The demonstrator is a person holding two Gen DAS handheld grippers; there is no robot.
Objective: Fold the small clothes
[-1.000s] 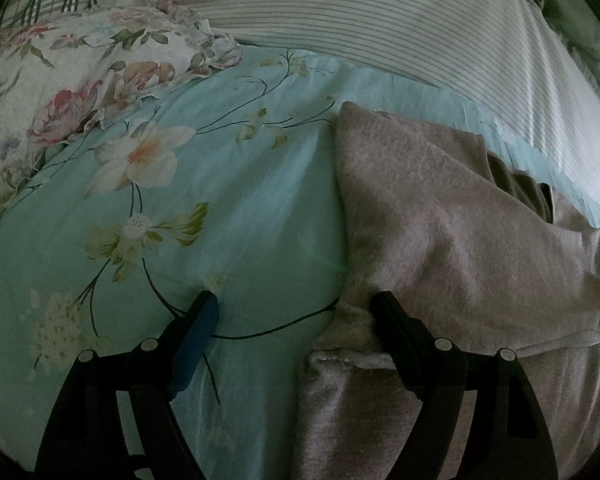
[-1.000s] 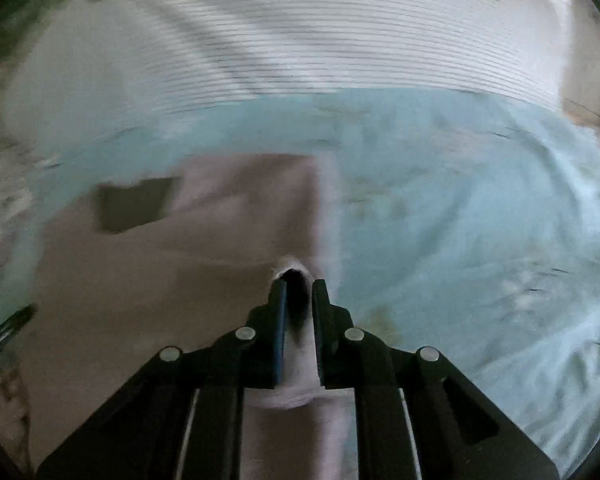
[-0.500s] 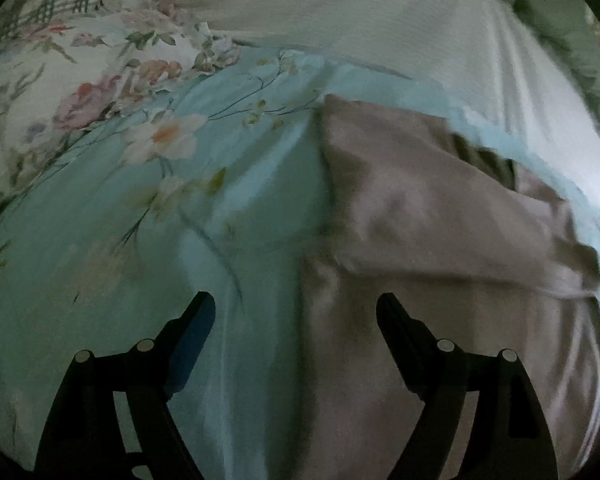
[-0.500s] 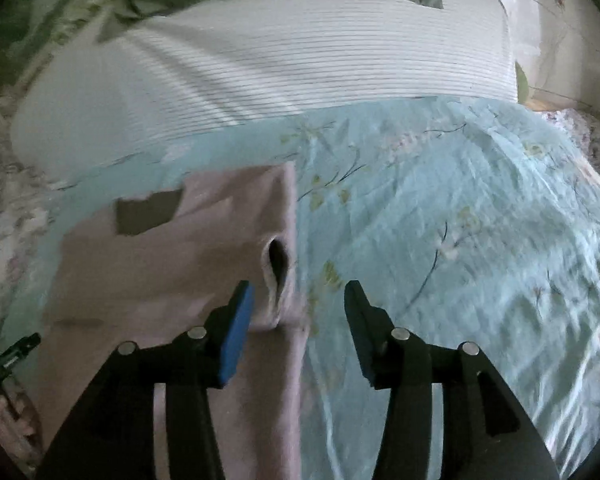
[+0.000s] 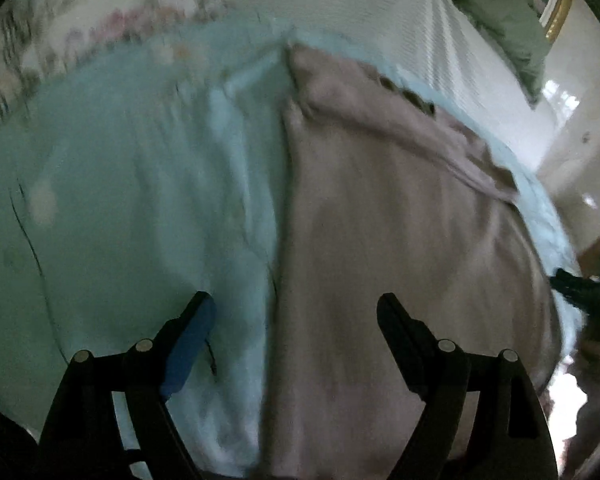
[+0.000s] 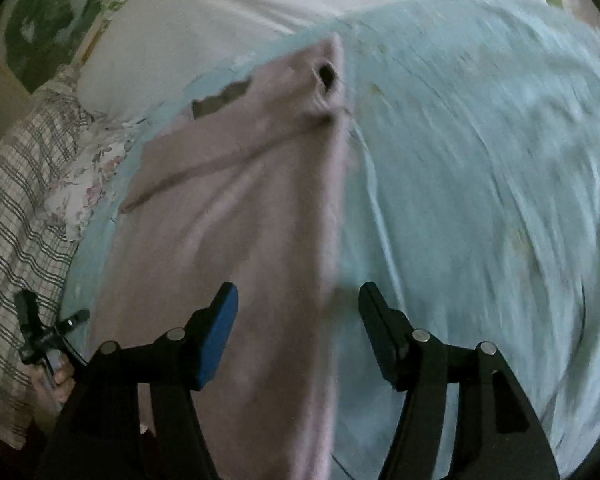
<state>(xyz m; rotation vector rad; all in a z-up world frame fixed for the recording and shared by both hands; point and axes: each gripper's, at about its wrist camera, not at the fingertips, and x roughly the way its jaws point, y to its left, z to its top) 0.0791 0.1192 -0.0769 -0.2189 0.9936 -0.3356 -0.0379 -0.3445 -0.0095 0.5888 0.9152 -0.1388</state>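
Garment: mauve-grey cloth (image 6: pixel 236 216) lies flat on the bed's pale blue sheet (image 6: pixel 480 168) | Left claw (image 5: pixel 296 312): released, straddling the cloth's left edge | Right claw (image 6: pixel 298 300): jaws just opened, empty, over the cloth's right edge | Both views blurred.

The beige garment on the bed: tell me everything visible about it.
The beige garment is soft, fleecy-looking fabric, lying flat with creases on the light blue floral bedspread. Its far part is folded over, with a small dark opening near the far edge and darker fabric showing beside it. Neither pair of open jaws grips it.
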